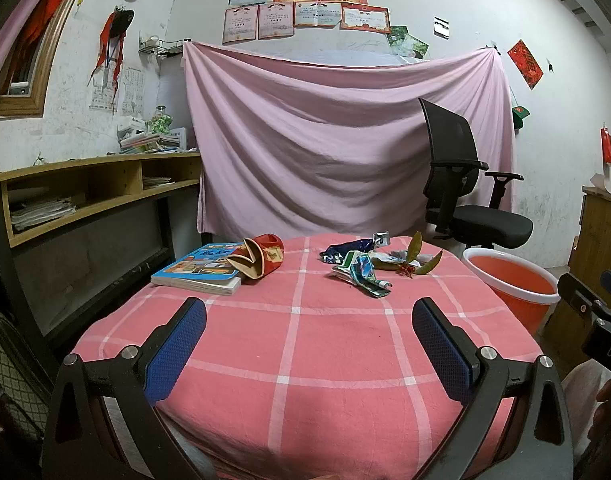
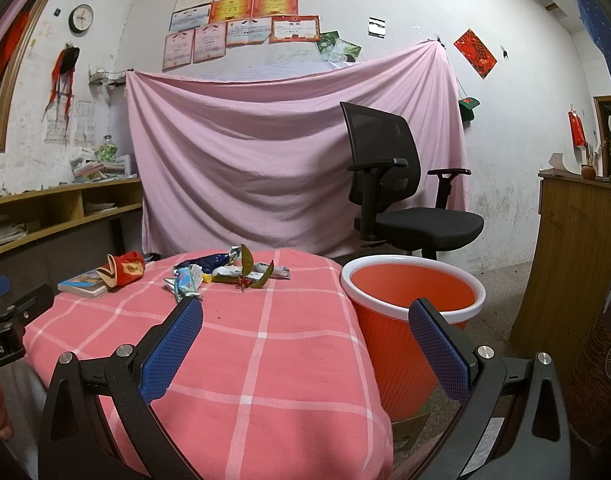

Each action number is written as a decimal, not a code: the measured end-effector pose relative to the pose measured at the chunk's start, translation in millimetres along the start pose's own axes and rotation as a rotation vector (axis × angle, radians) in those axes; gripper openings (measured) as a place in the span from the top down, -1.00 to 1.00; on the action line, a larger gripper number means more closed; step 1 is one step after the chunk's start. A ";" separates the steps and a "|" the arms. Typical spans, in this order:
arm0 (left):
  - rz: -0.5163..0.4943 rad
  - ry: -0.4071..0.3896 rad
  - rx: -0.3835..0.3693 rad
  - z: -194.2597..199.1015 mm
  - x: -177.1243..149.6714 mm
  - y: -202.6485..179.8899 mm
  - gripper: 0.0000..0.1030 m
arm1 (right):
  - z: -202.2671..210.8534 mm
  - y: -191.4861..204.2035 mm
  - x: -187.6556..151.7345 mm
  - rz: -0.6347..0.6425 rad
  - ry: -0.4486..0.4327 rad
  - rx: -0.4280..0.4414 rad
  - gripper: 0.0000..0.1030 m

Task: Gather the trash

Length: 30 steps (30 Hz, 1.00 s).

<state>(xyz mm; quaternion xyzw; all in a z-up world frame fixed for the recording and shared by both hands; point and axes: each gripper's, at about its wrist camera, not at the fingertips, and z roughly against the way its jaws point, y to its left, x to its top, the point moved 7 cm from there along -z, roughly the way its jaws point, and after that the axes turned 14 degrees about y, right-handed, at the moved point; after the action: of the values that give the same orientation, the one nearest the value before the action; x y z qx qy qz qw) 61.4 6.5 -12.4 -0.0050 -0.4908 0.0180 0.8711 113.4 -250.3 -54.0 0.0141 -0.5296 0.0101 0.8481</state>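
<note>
Left wrist view. At the left edge stands a curved wooden desk with open shelves [image 1: 85, 184]. On the table covered by a pink checked cloth [image 1: 305, 340], centre left, lies a thick blue picture book [image 1: 201, 270], with a red and tan folded fabric pouch [image 1: 259, 258] resting against its right end. The left gripper [image 1: 309, 320] occupies the lower frame, level above the near half of the cloth; its two blue-padded fingers [image 1: 177, 348] are spread wide and hold nothing. Right of centre, near the far edge of the table, lies the trash: a crumpled dark blue foil wrapper [image 1: 347, 248], a crushed green and white packet [image 1: 363, 276] and a sprig of brown-green leaves with red berries [image 1: 415, 260], all close together. At the right, below table level, is an orange plastic bin with a white rim [image 1: 517, 284].

Right wrist view. The same wrappers and leaves sit at upper centre of the cloth. The right gripper [image 2: 305, 324] fills the lower frame, its blue pads likewise parted and empty, the left finger over the cloth, the right finger over the bin's near rim. A black mesh office chair [image 2: 397, 192] stands behind the bin.
</note>
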 end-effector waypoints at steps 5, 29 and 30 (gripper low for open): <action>-0.001 0.000 0.000 -0.1 -0.9 -0.3 -0.96 | 0.1 -0.1 -0.1 0.000 0.001 0.001 -1.00; 0.031 0.023 0.045 -9.1 2.1 10.3 -0.96 | -4.0 17.9 10.2 0.006 -0.011 0.050 -1.00; 0.035 0.025 0.049 -10.7 3.8 12.1 -0.96 | -4.1 17.1 12.9 0.007 -0.016 0.053 -1.00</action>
<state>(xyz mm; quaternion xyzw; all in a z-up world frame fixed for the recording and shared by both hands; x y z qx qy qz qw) 72.2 18.9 -14.9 0.0077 -0.4789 0.0452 0.8767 122.2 -233.0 -44.0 0.0346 -0.5361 0.0270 0.8430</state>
